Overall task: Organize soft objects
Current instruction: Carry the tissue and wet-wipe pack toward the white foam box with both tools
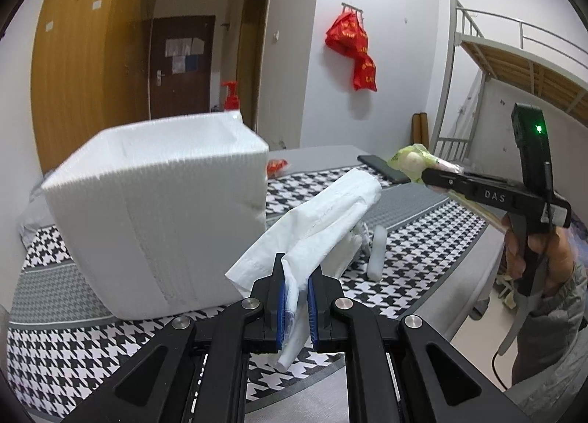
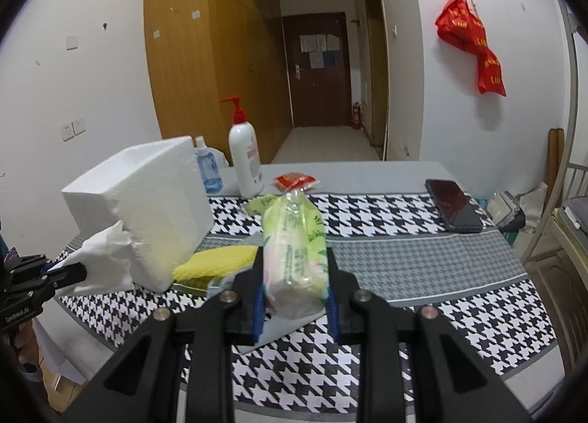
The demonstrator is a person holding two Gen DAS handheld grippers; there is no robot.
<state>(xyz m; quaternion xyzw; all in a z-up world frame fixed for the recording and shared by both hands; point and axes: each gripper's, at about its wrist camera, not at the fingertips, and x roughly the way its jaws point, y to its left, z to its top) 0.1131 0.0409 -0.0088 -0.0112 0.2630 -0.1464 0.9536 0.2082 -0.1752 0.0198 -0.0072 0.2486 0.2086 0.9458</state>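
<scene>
Jaws both clamped: left gripper [image 1: 296, 283] on white tissue [image 1: 323, 217], nearer foam box [image 1: 158, 210]; right gripper [image 2: 296, 287] holds tissue pack [image 2: 294, 250] lengthwise.

**Foam box crowds the left; open cloth to the right**

The white, open-topped foam box [image 2: 143, 202] is the main obstacle, standing on the black-and-white houndstooth tablecloth [image 2: 459, 276]. Against its near lower corner lies a yellow sponge [image 2: 217, 261], blocking that approach. Just behind the box stand a small blue spray bottle [image 2: 207, 169] and a tall white pump bottle with a red top [image 2: 244, 154], with a red crinkled packet [image 2: 296, 180] near them, so the far side is tight. To the right of the box the cloth runs bare up to a dark phone [image 2: 454, 210] lying well apart. A small white roll [image 1: 378, 252] stands just right of the box's front.
</scene>
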